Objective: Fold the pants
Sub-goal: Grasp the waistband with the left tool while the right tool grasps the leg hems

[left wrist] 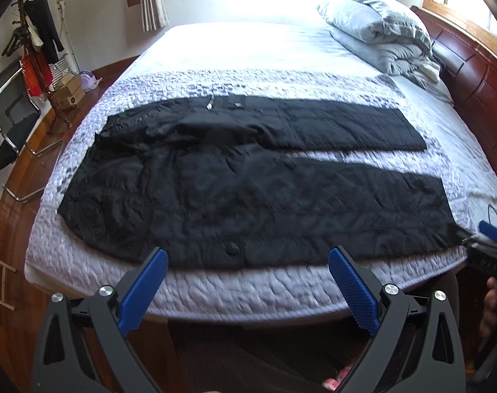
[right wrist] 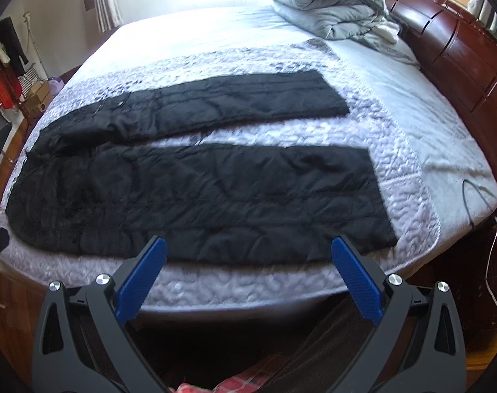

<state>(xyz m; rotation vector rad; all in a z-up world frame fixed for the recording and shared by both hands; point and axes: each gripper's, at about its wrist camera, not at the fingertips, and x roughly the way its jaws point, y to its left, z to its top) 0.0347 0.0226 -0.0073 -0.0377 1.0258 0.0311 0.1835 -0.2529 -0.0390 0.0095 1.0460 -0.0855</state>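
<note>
Black pants (left wrist: 248,193) lie flat across frame center on bed (left wrist: 248,288). Left gripper (left wrist: 248,262) & right gripper (right wrist: 248,252) both spread wide, holding nothing, at lower frame.

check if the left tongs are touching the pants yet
Apart. In the left wrist view the left tongs hang open before the bed edge, and a strip of pale quilt shows between their blue pads and the black pants.
</note>
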